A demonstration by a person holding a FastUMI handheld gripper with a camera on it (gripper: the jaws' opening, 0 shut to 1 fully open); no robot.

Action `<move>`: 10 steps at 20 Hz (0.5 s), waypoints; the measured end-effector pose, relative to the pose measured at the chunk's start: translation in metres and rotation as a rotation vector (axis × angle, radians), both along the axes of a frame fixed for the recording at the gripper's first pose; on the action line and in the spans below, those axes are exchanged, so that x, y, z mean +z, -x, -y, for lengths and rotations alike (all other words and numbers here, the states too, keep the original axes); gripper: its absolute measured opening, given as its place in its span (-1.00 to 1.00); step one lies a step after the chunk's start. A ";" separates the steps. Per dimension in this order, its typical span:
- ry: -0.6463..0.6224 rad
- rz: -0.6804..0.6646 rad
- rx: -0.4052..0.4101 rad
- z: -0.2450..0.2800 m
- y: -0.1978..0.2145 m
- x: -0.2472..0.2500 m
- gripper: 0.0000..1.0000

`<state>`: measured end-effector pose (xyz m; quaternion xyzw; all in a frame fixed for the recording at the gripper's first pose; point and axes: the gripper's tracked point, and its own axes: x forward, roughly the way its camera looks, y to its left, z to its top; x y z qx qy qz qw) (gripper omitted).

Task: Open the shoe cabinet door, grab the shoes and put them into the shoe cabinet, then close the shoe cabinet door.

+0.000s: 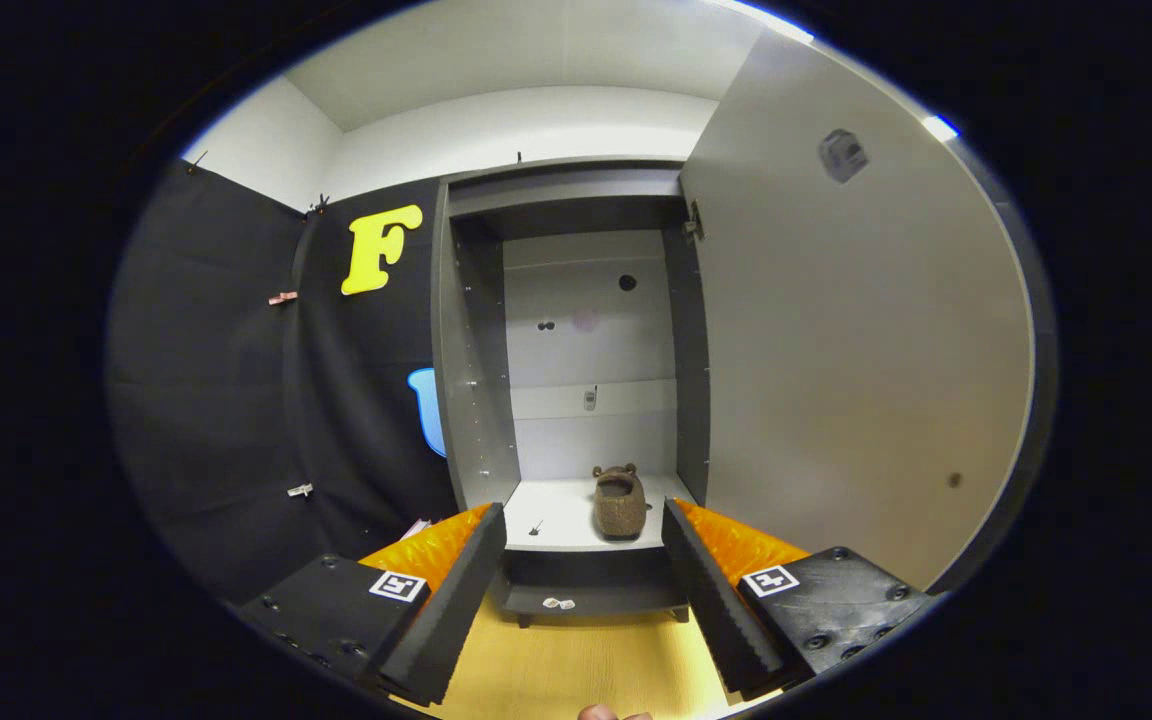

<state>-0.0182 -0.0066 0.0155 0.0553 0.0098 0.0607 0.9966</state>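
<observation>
My gripper (pixel 586 585) is wide open and holds nothing. Beyond my fingers, a brown shoe (pixel 620 503) sits inside the cabinet (pixel 471 400), its door (pixel 856 350) open.

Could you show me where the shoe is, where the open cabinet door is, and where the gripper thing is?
shoe (pixel 620 505): gripper view, its brown upper.
cabinet door (pixel 836 360): gripper view, inner face, swung open.
gripper (pixel 584 560): gripper view, midway between its open fingers.

Gripper-mounted fisheye, low over the floor (pixel 576 650), facing the open shoe cabinet (pixel 576 400) head-on — fairly near
</observation>
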 end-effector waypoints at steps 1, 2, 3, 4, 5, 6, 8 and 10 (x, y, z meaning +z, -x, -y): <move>0.005 0.003 -0.007 0.007 0.011 -0.001 0.97; 0.012 0.003 -0.010 0.014 0.021 -0.004 0.97; 0.017 0.005 -0.018 0.022 0.032 -0.005 0.97; 0.017 0.005 -0.023 0.032 0.043 -0.005 0.97; 0.020 0.010 -0.029 0.042 0.053 -0.004 0.97; 0.026 0.009 -0.035 0.053 0.063 -0.003 0.98; 0.033 0.016 -0.040 0.077 0.080 -0.001 0.98; 0.023 -0.003 -0.047 0.099 0.093 -0.002 0.98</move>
